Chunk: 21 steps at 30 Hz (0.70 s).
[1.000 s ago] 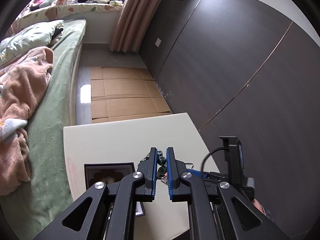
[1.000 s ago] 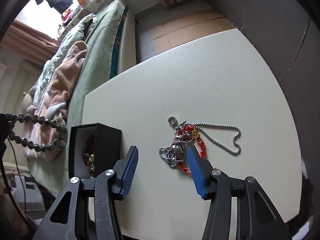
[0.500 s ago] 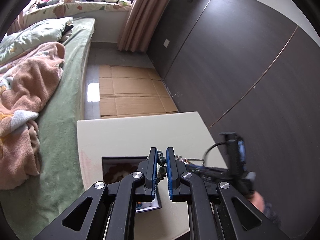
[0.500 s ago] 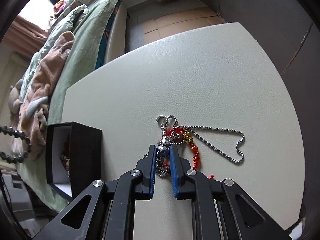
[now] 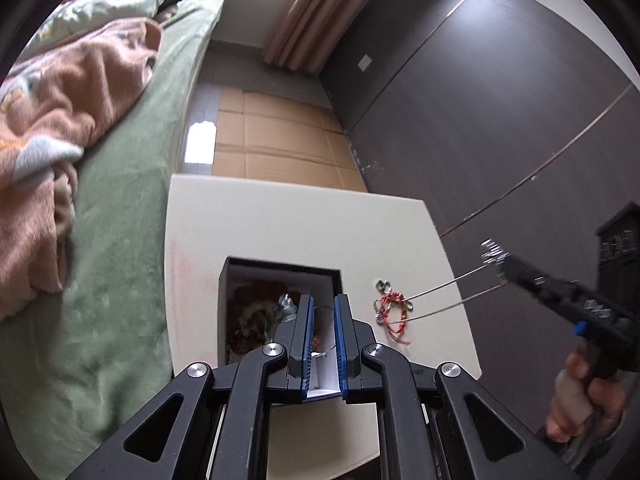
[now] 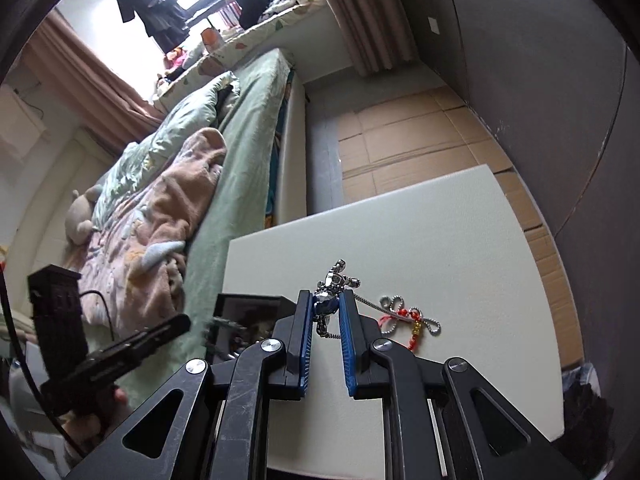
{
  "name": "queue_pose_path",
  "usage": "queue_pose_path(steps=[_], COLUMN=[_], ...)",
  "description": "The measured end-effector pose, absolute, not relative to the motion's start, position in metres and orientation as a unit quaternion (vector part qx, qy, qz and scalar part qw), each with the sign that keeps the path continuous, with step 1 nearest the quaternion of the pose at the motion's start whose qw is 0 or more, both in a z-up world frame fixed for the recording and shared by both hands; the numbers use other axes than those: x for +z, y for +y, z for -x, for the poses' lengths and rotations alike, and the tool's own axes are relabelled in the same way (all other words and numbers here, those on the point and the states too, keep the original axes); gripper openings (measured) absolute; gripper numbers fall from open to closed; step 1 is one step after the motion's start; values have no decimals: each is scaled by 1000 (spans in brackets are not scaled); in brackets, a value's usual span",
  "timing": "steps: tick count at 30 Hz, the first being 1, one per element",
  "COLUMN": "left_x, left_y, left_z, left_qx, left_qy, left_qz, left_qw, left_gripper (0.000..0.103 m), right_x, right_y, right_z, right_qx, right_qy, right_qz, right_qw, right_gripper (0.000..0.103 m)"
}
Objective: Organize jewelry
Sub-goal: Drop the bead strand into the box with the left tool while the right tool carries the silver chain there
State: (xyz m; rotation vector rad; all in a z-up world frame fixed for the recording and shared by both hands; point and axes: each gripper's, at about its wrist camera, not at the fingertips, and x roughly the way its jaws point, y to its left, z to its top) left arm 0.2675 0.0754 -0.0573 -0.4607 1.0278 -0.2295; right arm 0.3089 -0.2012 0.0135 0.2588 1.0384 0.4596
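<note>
Left wrist: my left gripper (image 5: 322,316) hangs over the black jewelry box (image 5: 280,280), jaws narrowly apart, apparently gripping nothing.
Right wrist: my right gripper (image 6: 326,312) pinches the silver chain (image 6: 334,280), lifted above the table (image 6: 460,240); red bracelet (image 6: 412,320) lies there.

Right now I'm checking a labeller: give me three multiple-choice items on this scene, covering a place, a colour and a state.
1. Relative to the box, the bracelet lies:
A inside it
B on the table beside it
C on its rim

2. The bracelet's cord is:
A green
B black
C red

3. The right gripper is:
A wide open
B shut on nothing
C shut on the charm

Answers:
1 B, it rests on the bare tabletop, apart from the box.
2 C, the cord shows red in both views.
3 C, the silver charm sits pinched between the blue pads, above the table.
</note>
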Motion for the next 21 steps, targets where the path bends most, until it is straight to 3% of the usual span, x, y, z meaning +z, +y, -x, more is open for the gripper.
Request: queue_pose_path(steps=[2, 4, 5, 6, 21], left_x=[-61, -62, -62, -60, -24], left_y=[78, 80, 82, 85, 106], left_z=[-266, -263, -261, -259, -238], left_qx=[-103, -99, -99, -98, -88], left_qy=[492, 492, 489, 482, 432], left_qz=[222, 226, 229, 235, 235], left_qw=[835, 835, 836, 838, 866], left_gripper=[13, 36, 60, 71, 71], right_x=[32, 49, 58, 66, 192], right_y=[-199, -198, -196, -195, -169], right_z=[-305, -301, -299, -297, -265], right_qx=[222, 227, 231, 234, 275], right_qy=[475, 460, 452, 446, 329], right_qz=[-120, -117, -115, -114, -97], right_qw=[843, 850, 854, 857, 898], right_gripper=[14, 14, 14, 14, 14])
